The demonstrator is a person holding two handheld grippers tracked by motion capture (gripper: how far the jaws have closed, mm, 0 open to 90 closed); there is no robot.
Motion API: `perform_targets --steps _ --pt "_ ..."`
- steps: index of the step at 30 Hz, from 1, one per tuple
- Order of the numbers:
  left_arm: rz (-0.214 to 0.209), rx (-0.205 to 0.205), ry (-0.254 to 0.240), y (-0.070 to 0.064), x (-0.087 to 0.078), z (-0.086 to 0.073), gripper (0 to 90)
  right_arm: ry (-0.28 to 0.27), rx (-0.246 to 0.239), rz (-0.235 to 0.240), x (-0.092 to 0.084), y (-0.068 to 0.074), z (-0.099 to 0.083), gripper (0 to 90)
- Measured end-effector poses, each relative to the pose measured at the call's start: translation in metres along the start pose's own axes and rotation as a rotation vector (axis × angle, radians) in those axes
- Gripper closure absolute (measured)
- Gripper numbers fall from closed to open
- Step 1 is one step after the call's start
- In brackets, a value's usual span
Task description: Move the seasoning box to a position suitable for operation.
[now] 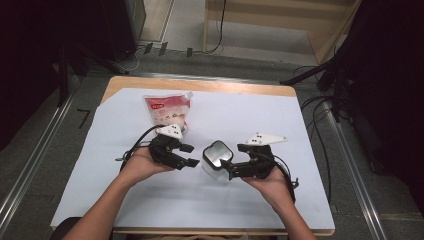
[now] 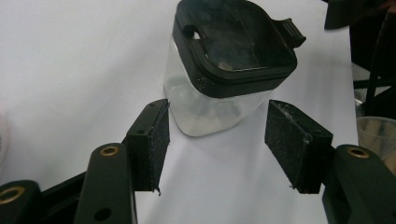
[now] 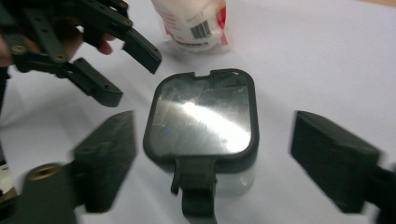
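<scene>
The lidded jar stands between the left gripper and right gripper.

A red-and-white pouch lies on white paper.

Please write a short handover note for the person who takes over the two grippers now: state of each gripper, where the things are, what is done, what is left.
Left gripper: open, holds nothing, jaws pointed at the container from close by, not touching.
Right gripper: open, one jaw to each side of the container lid, pads off it.
Container: clear, with a black lid and latch, stands upright on the white sheet between the two grippers; lid is on.
Pouch: red and white, with a spout, lies flat on the sheet behind the left gripper, untouched.
Done: nothing visible yet beyond the approach.
Left: probably steady the container, open the lid, then handle the pouch.
</scene>
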State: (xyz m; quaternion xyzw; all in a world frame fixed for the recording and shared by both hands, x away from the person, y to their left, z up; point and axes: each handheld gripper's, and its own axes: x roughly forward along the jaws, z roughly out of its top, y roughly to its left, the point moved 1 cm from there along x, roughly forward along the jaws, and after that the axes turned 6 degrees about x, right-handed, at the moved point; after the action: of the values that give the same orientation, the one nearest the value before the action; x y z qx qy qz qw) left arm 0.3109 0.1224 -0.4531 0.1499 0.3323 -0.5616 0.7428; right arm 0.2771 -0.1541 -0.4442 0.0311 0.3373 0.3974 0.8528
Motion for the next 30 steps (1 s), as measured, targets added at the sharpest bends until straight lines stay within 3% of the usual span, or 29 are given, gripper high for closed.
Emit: perform_targets --steps 1,3,4,7,12,13,14,16,23,25,27,30 --pt "0.000 0.000 0.000 0.000 0.000 0.000 41.3 0.000 0.000 0.000 0.000 0.000 0.000 19.8" --pt "0.003 0.019 0.006 -0.001 0.003 0.001 41.3 -0.017 -0.042 -0.014 -0.013 -0.002 -0.005 36.8" --pt "0.000 0.032 0.020 -0.001 0.005 0.003 40.9 -0.012 -0.038 -0.007 -0.016 -0.003 -0.006 42.8" --pt "-0.005 0.031 0.008 0.000 0.005 0.007 39.6 0.005 -0.036 -0.005 -0.019 -0.004 -0.011 50.5" --pt "-0.011 0.027 -0.002 0.000 0.005 0.011 38.3 0.017 -0.069 -0.056 -0.020 0.003 -0.015 67.9" --pt "-0.011 0.027 -0.002 0.000 0.005 0.011 38.3 0.017 -0.069 -0.056 -0.020 0.003 -0.015 67.9" --pt "-0.016 0.034 0.008 0.001 0.007 0.011 38.3 0.024 -0.066 -0.039 -0.020 0.004 -0.017 75.0" --pt "-0.016 0.032 0.017 0.001 0.008 0.012 38.3 0.034 -0.051 -0.022 -0.021 0.005 -0.019 80.2" --pt "-0.024 0.035 0.016 0.003 0.012 0.013 38.5 0.060 -0.034 0.031 -0.024 0.008 -0.029 89.4" --pt "-0.023 0.032 0.025 0.004 0.013 0.013 38.6 0.071 -0.052 0.033 -0.024 0.009 -0.032 90.0" --pt "-0.028 0.036 0.029 0.003 0.014 0.013 38.5 0.091 -0.027 0.035 -0.022 0.009 -0.039 90.0" --pt "-0.027 0.042 0.031 0.003 0.015 0.013 38.3 0.118 -0.031 0.045 -0.016 0.009 -0.044 90.0"
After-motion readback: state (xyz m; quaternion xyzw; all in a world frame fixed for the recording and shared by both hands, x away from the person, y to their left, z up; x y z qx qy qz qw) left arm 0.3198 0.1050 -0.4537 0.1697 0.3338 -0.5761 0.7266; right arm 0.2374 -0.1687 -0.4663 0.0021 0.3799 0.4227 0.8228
